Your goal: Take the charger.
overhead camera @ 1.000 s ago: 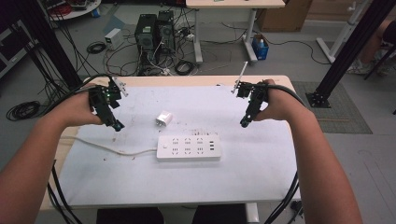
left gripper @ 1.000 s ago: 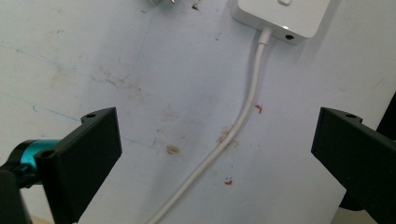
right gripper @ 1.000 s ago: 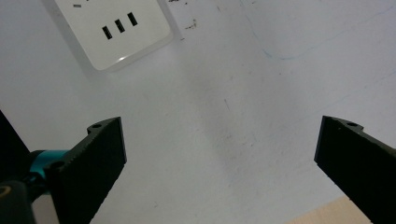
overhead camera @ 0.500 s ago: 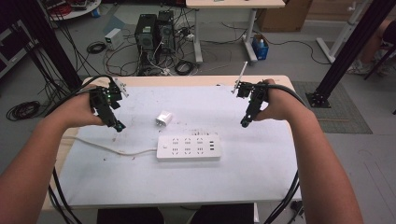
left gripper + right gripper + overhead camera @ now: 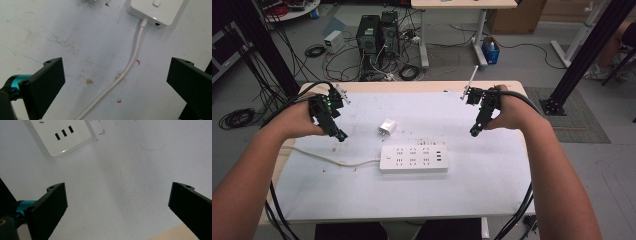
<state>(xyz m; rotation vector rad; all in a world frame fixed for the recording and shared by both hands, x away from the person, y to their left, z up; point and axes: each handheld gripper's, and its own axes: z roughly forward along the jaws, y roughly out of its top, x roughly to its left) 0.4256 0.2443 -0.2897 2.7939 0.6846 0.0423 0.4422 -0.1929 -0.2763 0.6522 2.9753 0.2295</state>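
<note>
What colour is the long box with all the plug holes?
The power strip is white, clearest in the high view.

Past my table (image 5: 492,190) there's two PC towers (image 5: 375,32) on the floor in a mess of cables (image 5: 337,55), plus another desk (image 5: 462,5) and a mat (image 5: 579,112).
</note>
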